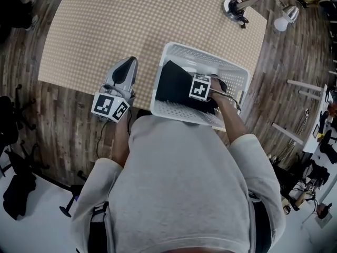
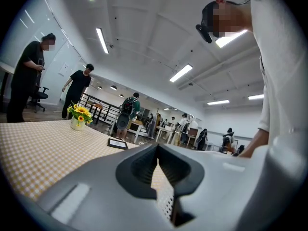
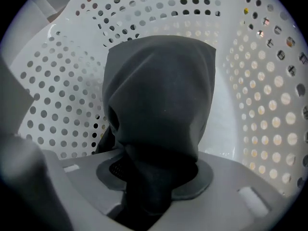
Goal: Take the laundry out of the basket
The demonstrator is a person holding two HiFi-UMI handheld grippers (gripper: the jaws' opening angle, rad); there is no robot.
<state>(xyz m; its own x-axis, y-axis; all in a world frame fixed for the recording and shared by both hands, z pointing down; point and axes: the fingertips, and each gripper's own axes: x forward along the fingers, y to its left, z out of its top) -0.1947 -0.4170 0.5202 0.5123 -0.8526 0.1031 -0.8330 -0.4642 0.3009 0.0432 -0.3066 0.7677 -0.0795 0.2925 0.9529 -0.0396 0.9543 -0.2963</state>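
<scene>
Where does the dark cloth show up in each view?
Head view: dark cloth inside the white basket, right of centre.
Left gripper view: not in it.
Right gripper view: the cloth fills the centre.
Shared landmark: the basket's holed wall, in the head and right gripper views.

Matt dark cloth garment (image 3: pixel 159 114), glossy white perforated plastic basket (image 1: pixel 174 109), checked cloth table cover (image 1: pixel 131 20), wood-plank floor (image 1: pixel 63 115)
</scene>
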